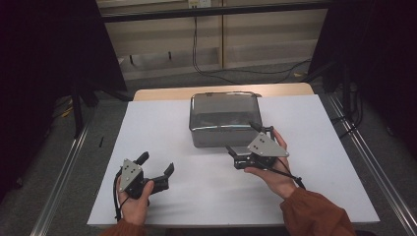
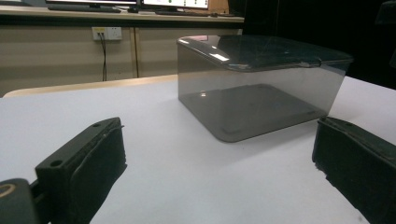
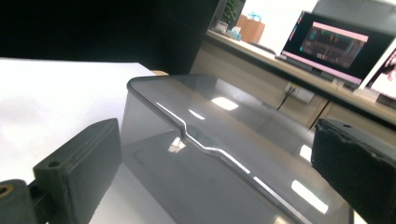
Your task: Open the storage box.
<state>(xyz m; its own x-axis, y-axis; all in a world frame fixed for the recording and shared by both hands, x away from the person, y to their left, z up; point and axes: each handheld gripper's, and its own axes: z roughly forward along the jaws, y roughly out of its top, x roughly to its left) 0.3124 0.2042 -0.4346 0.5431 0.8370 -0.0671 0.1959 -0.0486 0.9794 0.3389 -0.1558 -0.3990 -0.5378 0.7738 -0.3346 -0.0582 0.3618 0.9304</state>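
Observation:
A smoky grey see-through box (image 1: 223,118) with its lid down stands on the white sheet at mid-table. My right gripper (image 1: 242,137) is open at the box's near right corner, held by a hand in an orange sleeve. In the right gripper view the box (image 3: 210,154) looms close between the two spread fingers (image 3: 79,168); whether they touch it I cannot tell. My left gripper (image 1: 156,164) rests open at the front left of the sheet, well short of the box. In the left gripper view the box (image 2: 261,84) stands farther off beyond the wide-apart fingers (image 2: 88,163).
A white sheet (image 1: 162,123) covers most of the wooden table (image 1: 162,93). Metal rails (image 1: 64,172) run along the floor on both sides. Cables (image 1: 206,69) hang at the back wall. Monitors (image 3: 336,44) stand on a far desk.

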